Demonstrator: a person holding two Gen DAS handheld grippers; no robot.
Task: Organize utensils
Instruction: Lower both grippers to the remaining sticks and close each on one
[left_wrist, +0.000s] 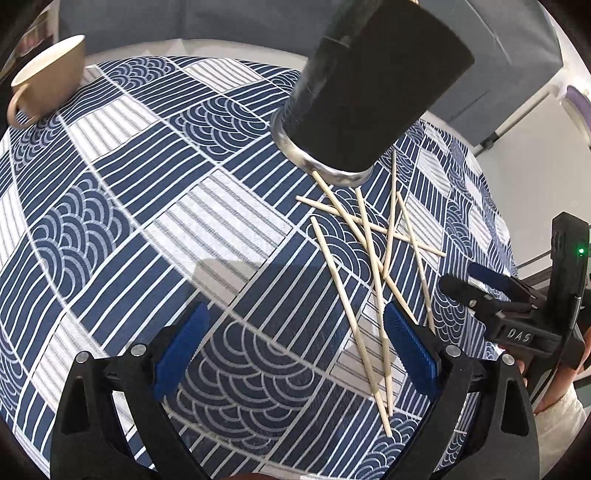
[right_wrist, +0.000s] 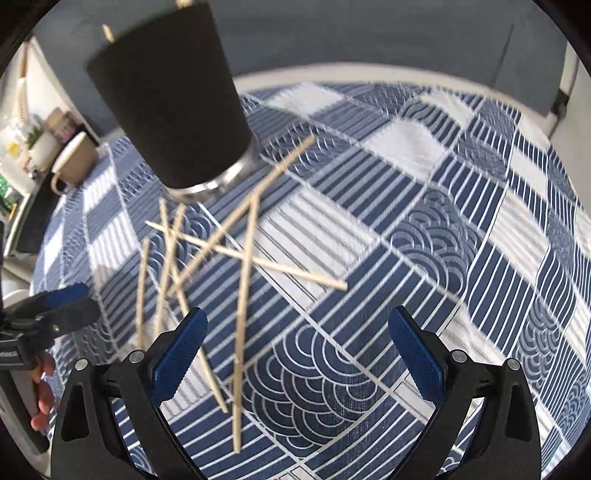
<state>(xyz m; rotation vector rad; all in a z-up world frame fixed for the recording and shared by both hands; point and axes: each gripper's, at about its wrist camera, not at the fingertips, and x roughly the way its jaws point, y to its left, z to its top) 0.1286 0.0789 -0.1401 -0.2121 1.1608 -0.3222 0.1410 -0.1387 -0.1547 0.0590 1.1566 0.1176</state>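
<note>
Closest to me, my left gripper (left_wrist: 295, 350) has its blue pads spread wide apart with nothing between them, above the blue and white patterned tablecloth (left_wrist: 110, 206). My right gripper (right_wrist: 297, 354) is spread in the same way and also holds nothing. The wooden chopsticks (left_wrist: 373, 258) lie loose on the cloth, crossed over each other in a messy pile. From the left gripper they begin just beside its right pad and run forward and to the right; from the right gripper they begin beside its left pad and run forward and to the left, one long stick passing between the pads. Just behind the pile stands a black cup (left_wrist: 369, 96) with a shiny metal base, and two stick tips look out of its top in the right wrist view. Far to the left, at the cloth's edge, sits a beige mug (left_wrist: 48, 77).
</note>
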